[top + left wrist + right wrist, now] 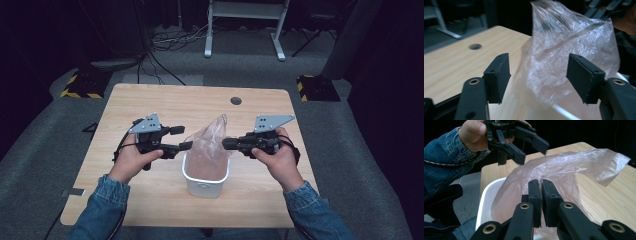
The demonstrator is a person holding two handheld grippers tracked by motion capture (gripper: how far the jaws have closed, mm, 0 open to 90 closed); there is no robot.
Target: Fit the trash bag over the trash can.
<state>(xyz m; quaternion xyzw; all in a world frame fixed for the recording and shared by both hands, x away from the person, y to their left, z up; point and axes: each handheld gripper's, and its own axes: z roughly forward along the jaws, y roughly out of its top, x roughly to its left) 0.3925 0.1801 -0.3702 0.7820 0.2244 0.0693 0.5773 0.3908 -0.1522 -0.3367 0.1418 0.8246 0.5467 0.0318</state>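
Wooden table: bag in right gripper jaws.

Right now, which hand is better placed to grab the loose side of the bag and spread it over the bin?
Left: the left gripper is open around the plastic bag; the right gripper already pinches it.

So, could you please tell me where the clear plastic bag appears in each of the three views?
High view: clear plastic bag at centre, rising out of the white bin.
Left gripper view: bag right of centre, between the open jaws.
Right gripper view: bag across the middle, pinched by the shut jaws.
Shared landmark: the wooden table.
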